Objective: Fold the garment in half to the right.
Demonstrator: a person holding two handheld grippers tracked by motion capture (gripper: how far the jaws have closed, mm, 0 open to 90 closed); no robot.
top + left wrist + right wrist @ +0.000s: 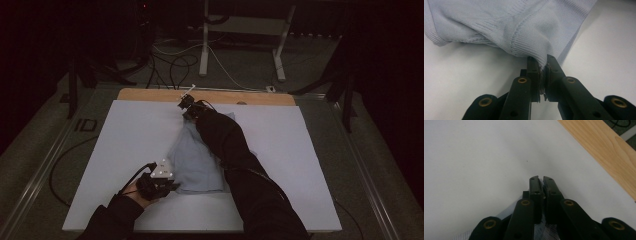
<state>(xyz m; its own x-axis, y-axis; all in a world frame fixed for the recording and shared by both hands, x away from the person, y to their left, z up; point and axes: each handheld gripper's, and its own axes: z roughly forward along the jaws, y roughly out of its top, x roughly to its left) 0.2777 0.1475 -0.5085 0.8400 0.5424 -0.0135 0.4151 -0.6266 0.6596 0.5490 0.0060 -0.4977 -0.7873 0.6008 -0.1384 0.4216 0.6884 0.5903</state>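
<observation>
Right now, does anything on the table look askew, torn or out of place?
Nothing damaged. The light blue garment lies bunched and crooked on the white sheet, pinched by the left gripper and right gripper.

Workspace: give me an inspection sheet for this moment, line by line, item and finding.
Surface: white sheet over a table whose wooden edge shows at the far side.
Job's things: light blue knit garment, bunched at mid-table.
Clutter: nothing seen.
Grippers: left gripper is shut on the garment's ribbed hem at its near left corner; right gripper is at the garment's far end, jaws closed with pale fabric showing between and beneath them.
Cables: one trails from the left gripper off the near left of the table; several lie on the floor beyond the table.
Surroundings: dark room, grey floor, white stand legs behind the table.
</observation>
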